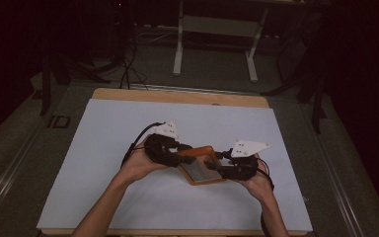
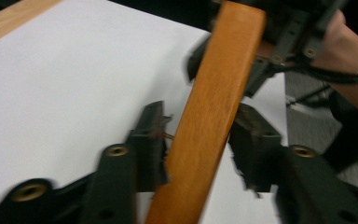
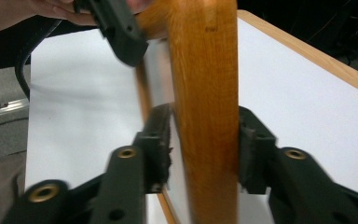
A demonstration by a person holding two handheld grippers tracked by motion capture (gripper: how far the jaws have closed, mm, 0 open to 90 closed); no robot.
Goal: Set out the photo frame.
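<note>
A: High view: the frame [image 1: 202,165] lies tilted just right of the table [image 1: 128,148] centre, the left gripper [image 1: 190,153] at its 10 o'clock, the right gripper [image 1: 216,167] at 3.

B: Left gripper view: jaws apart, rail between, gaps on both sides; close squarely first.

A: Right gripper view: jaws straddle the rail, clamping not clear. No writing legible.

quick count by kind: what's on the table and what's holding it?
Wooden frame: 1
White table cover: 1
Grippers: 2, the left gripper and the right gripper, each with its jaws around a wooden edge of the frame
Total: 4
</note>
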